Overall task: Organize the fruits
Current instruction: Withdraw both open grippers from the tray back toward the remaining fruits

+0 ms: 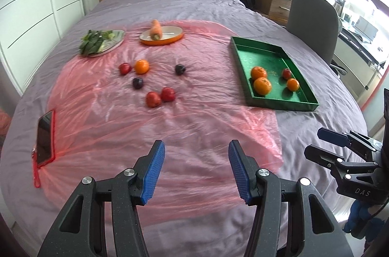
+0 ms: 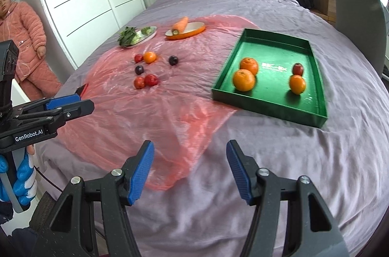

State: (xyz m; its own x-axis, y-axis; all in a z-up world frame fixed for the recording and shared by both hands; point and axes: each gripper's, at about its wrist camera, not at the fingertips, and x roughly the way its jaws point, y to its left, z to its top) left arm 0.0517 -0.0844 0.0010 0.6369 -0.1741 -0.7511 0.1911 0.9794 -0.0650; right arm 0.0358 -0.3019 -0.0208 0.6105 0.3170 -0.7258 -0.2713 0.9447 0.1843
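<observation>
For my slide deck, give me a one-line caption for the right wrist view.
Open right gripper faces a green tray holding four fruits; six more wait on pink plastic.

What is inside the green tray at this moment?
The green tray holds three oranges and one small red fruit. Its floor is otherwise bare; only the spots beneath the fruits are hidden.

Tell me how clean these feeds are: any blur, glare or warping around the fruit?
Left wrist view: the loose fruit and the carrot look soft and smeared; the window at upper right is blown out. Right wrist view: the green tray bends with the fisheye, and the pink plastic sheet shows shiny wrinkles. Both views go dark at the corners.
</observation>
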